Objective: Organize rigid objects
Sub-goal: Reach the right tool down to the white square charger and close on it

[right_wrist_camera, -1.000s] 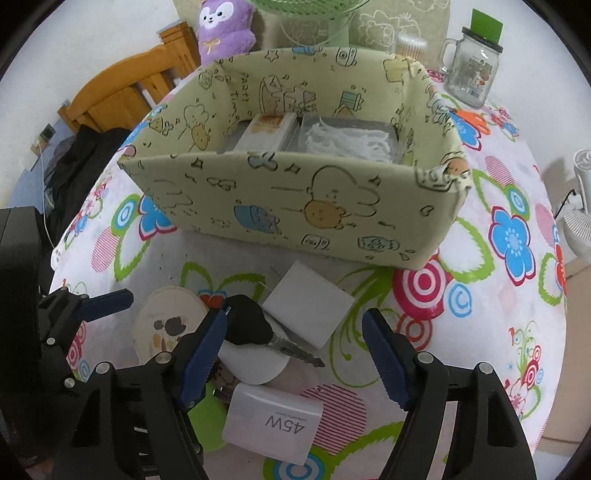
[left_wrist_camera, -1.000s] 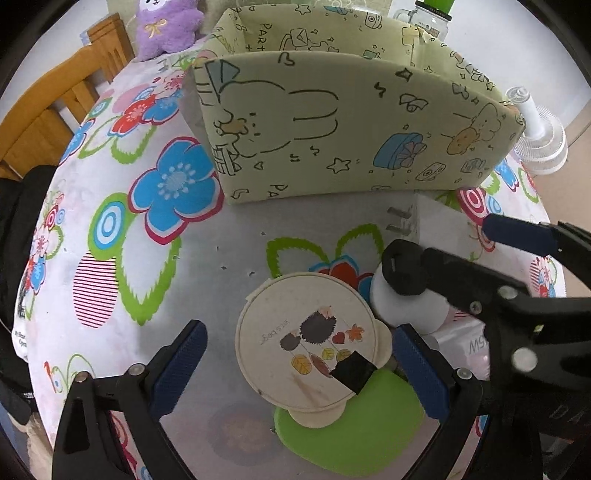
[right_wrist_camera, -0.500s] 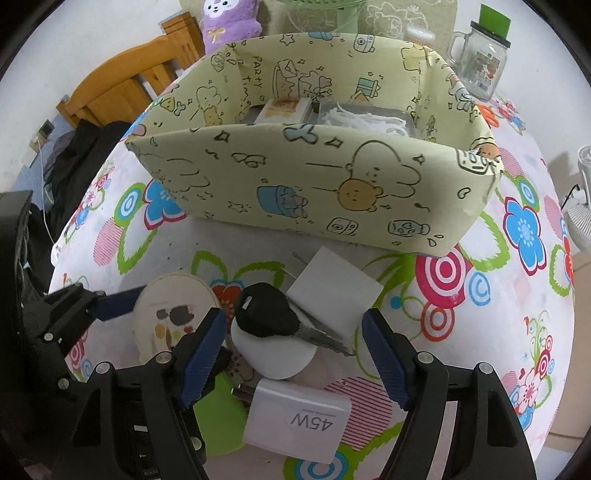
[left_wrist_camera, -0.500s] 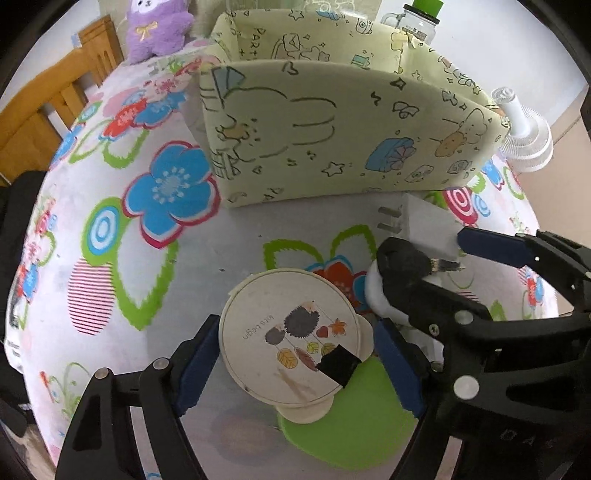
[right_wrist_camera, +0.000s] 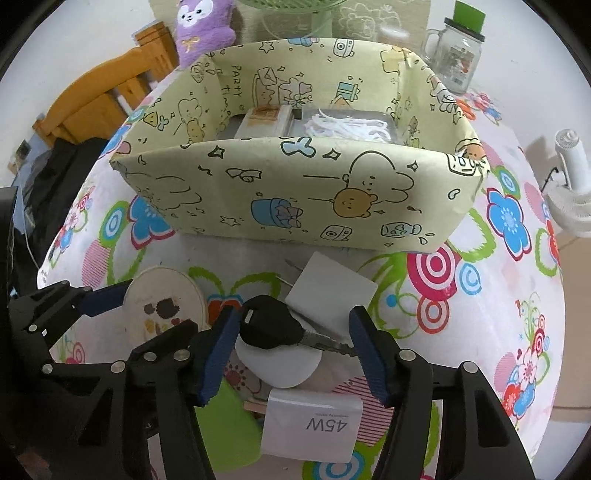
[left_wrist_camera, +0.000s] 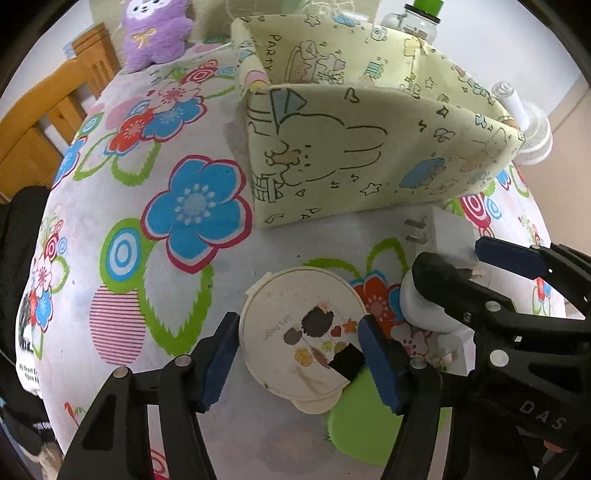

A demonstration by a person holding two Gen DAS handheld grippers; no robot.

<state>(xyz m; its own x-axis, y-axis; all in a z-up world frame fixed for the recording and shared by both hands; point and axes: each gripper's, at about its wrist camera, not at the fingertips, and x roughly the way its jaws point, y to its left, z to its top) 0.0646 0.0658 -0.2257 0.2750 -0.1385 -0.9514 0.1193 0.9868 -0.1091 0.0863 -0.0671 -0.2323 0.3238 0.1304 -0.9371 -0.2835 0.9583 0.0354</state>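
A round cream tin (left_wrist_camera: 301, 334) with a hedgehog picture lies on the flowered tablecloth; it also shows in the right wrist view (right_wrist_camera: 164, 304). My left gripper (left_wrist_camera: 297, 354) has closed its blue pads against both sides of the tin. A black-headed key (right_wrist_camera: 273, 326) rests on a white round lid (right_wrist_camera: 277, 363). My right gripper (right_wrist_camera: 291, 352) is open and straddles the key and lid. A white 45W charger (right_wrist_camera: 314, 426) lies just below. Another white plug adapter (right_wrist_camera: 330, 290) lies ahead. The yellow cartoon-print box (right_wrist_camera: 295, 195) stands behind.
A green flat piece (left_wrist_camera: 365, 424) lies under the tin. The box holds a small carton (right_wrist_camera: 264, 120) and a bag of white strands (right_wrist_camera: 345, 125). A glass jar (right_wrist_camera: 456, 61), purple plush (right_wrist_camera: 203, 27), white fan (right_wrist_camera: 572, 184) and wooden chair (left_wrist_camera: 48, 122) surround the table.
My left gripper's jaws have narrowed from wide open onto the round tin. My right gripper has moved forward so the key and lid now sit between its fingers.
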